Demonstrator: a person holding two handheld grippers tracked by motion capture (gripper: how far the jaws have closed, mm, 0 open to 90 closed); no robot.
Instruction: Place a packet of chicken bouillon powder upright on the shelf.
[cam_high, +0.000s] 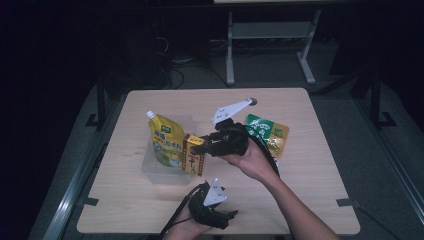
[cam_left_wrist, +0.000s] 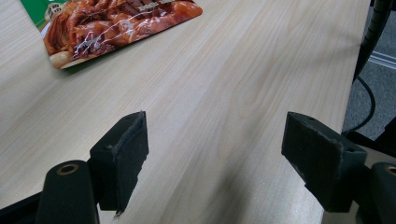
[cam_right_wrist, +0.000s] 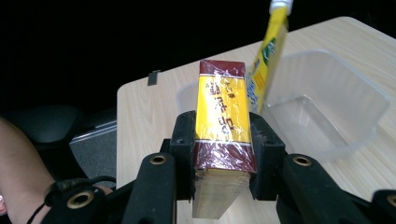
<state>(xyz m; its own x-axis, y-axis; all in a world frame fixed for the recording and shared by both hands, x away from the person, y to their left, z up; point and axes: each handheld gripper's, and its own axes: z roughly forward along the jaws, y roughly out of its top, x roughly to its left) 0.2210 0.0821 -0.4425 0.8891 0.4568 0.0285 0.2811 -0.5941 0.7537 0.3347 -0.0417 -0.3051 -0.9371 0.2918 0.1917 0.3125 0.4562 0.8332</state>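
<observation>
Box (cam_right_wrist: 223, 140) of yellow and dark red, squeezed between both jaws of right gripper (cam_high: 199, 148), long side running straight ahead, far end right at clear tub (cam_right_wrist: 336, 107) beside yellow pouch (cam_right_wrist: 268, 56). Probably mid-carry; next, lower in, then let go. Left gripper (cam_left_wrist: 212, 158) spread wide, holding nothing.

Dim high view: the table (cam_high: 300, 200) is lit from above, the room around it nearly black. Both gripper views are brighter; glare streaks the red food packet (cam_left_wrist: 112, 23), and the nearest jaws look soft.
</observation>
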